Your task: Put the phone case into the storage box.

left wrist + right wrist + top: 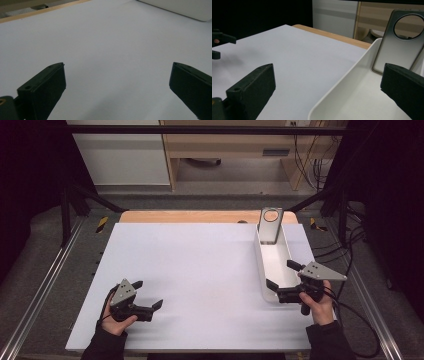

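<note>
Counter (pixel 200 275), covered by a white sheet, takes up most of the high view; a strip of bare wood shows along its far edge. Bare sheet spreads ahead in the left gripper view, and in the right gripper view the sheet runs to the wooden strip.

White tray (pixel 276 265), long and narrow, lies on the right part of the counter with its long side running away from the person. In the right gripper view its near wall (pixel 342 82) crosses the lower middle of the picture, and a corner of it shows at the upper right of the left gripper view (pixel 185 10).

Grey metal plate (pixel 270 225), pierced by a round hole near its top, stands tilted at the far end of the tray, leaning on the end wall. The right gripper view shows it upright beyond the tray floor (pixel 397 42).

Right gripper (pixel 283 281) is held at the tray's near end, with one jaw over the tray's inside and the other outside its left wall; the jaws are spread wide and grasp nothing (pixel 329 92).

Left gripper (pixel 149 295) rests low over the near left part of the counter, well apart from the tray, jaws likewise released and empty (pixel 117 87).
</note>
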### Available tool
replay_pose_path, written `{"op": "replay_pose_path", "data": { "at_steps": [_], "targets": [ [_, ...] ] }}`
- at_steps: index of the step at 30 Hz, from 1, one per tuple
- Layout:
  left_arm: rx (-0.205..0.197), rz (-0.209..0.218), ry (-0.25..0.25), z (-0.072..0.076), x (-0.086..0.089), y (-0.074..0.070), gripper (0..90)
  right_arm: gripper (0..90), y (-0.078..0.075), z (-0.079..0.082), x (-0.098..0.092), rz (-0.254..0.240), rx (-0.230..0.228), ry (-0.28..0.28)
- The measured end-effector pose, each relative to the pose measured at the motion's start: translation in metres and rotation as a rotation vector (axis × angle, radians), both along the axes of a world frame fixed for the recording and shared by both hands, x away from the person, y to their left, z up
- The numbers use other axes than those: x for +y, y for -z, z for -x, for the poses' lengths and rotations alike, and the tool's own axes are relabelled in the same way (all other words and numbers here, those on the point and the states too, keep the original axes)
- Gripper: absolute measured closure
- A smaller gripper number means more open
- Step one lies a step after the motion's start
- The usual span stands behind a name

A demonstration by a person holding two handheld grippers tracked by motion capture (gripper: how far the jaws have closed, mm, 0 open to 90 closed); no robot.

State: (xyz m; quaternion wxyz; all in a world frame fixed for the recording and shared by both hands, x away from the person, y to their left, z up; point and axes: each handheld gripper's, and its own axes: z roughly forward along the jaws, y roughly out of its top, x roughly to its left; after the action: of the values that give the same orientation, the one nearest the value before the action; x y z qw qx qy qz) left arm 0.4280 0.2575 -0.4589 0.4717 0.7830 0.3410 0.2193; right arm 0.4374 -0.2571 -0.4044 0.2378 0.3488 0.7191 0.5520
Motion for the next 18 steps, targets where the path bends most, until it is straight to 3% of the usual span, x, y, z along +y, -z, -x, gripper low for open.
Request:
{"op": "replay_pose_path", "data": {
  "at_steps": [4,18],
  "targets": [
    [0.000,0.000,0.001,0.000,0.000,0.000,0.3,0.3,0.007,0.005,-0.006,0.029,0.002,0.004],
    [-0.006,0.008,0.001,0.001,0.001,-0.001,0.2,0.2,0.021,0.016,-0.023,0.030,0.027,0.038]
  ]
}}
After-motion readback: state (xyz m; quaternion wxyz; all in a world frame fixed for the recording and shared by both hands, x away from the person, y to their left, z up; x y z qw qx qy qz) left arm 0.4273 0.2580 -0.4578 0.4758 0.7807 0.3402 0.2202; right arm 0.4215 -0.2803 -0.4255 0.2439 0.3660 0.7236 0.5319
